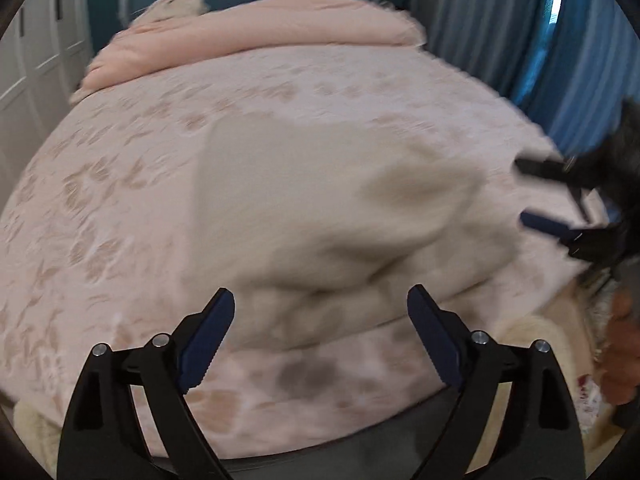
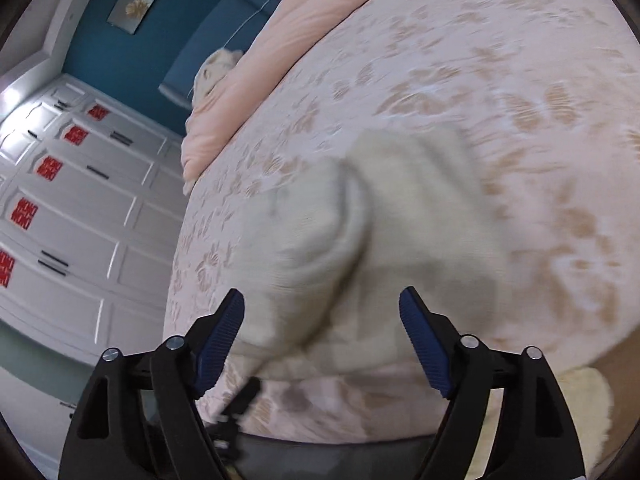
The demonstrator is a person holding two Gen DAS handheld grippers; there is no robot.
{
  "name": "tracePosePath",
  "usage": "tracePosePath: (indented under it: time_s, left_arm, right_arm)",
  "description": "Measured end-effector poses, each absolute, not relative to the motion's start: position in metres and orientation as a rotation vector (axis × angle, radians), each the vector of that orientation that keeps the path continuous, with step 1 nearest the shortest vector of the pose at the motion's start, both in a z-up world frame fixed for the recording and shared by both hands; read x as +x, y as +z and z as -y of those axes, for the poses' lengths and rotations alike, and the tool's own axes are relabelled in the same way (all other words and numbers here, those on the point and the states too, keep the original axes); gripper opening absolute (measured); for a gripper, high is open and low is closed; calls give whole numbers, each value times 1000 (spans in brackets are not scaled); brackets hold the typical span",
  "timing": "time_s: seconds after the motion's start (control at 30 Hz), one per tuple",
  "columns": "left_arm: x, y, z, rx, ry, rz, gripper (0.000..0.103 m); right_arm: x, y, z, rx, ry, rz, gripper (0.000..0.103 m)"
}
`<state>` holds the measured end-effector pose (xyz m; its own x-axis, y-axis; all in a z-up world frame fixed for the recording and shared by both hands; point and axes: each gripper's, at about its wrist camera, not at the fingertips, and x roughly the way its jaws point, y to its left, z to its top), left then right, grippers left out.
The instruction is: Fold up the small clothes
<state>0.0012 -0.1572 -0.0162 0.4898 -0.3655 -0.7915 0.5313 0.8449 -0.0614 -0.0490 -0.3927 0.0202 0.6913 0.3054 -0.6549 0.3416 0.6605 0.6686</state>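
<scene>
I am working two handheld grippers over a bed covered by a pale pink bedspread with a tan leaf pattern (image 1: 132,184). The piece of clothing I am meant to fold, a small cream-white knitted garment (image 1: 320,200), lies on the bedspread near the foot edge closest to me. Motion blur softens both views, so I cannot tell what kind of garment it is.

My left gripper (image 1: 320,312), black with dark blue ribbed pads, has its fingers spread wide apart and holds nothing; it hovers just above the near edge of the garment. My right gripper (image 2: 322,312) is likewise spread wide and empty, poised over the garment's near edge from the other side. In the left wrist view the right gripper shows at the far right, fingers apart, just beside the garment's right edge.

The garment is not flat. Part of it bulges upward in a rounded hump, and one layer appears to lap over another, so I judge a first fold may be partly made or the cloth merely rumpled; the blur leaves that uncertain. No neat, finished packet is visible, so most folding seems left to do.

Beyond lie a folded plain pink quilt (image 1: 256,28), a teal headboard, blue curtains and white wardrobe doors with red stickers (image 2: 72,200).
</scene>
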Motion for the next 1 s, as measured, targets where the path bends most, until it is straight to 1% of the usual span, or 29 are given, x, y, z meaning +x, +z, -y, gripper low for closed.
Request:
tracePosePath:
  time_s: [0.17, 0.2, 0.23, 0.27, 0.3, 0.33, 0.37, 0.4, 0.43, 0.47, 0.5, 0.57, 0.63, 0.67, 0.7, 0.8, 0.87, 0.9, 0.93, 0.97, 1.0]
  left_arm:
    - [24, -48, 149, 188, -442, -984, 85]
    - [27, -51, 145, 165, -434, -995, 76]
    - [31, -54, 142, 138, -432, -1014, 56]
    - [36, -59, 139, 113, -439, -1055, 48]
    - [42, -63, 135, 72, -449, -1108, 36]
    - [43, -64, 133, 55, -444, -1120, 29]
    - [44, -63, 130, 29, -441, -1135, 24]
    - [44, -62, 127, 17, -445, -1141, 17]
    - [43, -59, 125, 10, -457, -1143, 12]
    - [41, -57, 125, -1, -476, -1147, 10]
    - [39, -54, 126, -11, -500, -1151, 10]
    - [34, -51, 137, 16, -527, -1143, 9]
    - [31, -54, 148, 51, -529, -1146, 9]
    - [32, -59, 153, 54, -530, -1164, 9]
    - [31, -61, 156, 59, -525, -1171, 9]
    - [29, -64, 159, 98, -507, -1166, 9]
    - [29, -65, 157, 98, -503, -1177, 9]
    - [30, -66, 156, 95, -502, -1182, 9]
    - [31, -67, 155, 89, -500, -1189, 9]
    - [30, -67, 156, 86, -501, -1193, 9]
    - [30, -67, 156, 90, -502, -1191, 9]
  right_arm:
    - [-1, 10, 366, 783, -67, -958, 81]
    - [9, 8, 361, 738, -75, -970, 71]
    - [16, 11, 356, 691, -72, -971, 55]
    - [23, 18, 351, 642, -65, -973, 19]
    - [22, 30, 352, 642, -44, -932, 19]
    - [12, 56, 356, 667, 7, -821, 19]
    - [5, 72, 362, 681, 32, -759, 17]
    - [-11, 91, 372, 710, 62, -679, 17]
    - [-23, 97, 379, 718, 58, -640, 17]
    - [-41, 97, 392, 707, 6, -607, 17]
    - [-52, 80, 405, 686, -72, -635, 17]
    - [-54, 22, 429, 667, -208, -809, 17]
    - [-63, -37, 450, 775, -264, -946, 16]
    - [-73, -43, 454, 844, -238, -905, 16]
    - [-79, -34, 453, 858, -219, -852, 16]
    - [-79, -14, 447, 821, -198, -780, 16]
    - [-73, -31, 450, 807, -221, -824, 16]
    - [-69, -54, 452, 814, -241, -884, 16]
    - [-70, -70, 456, 859, -232, -892, 15]
    - [-75, -69, 457, 886, -223, -872, 16]
    - [-77, -62, 458, 903, -210, -857, 18]
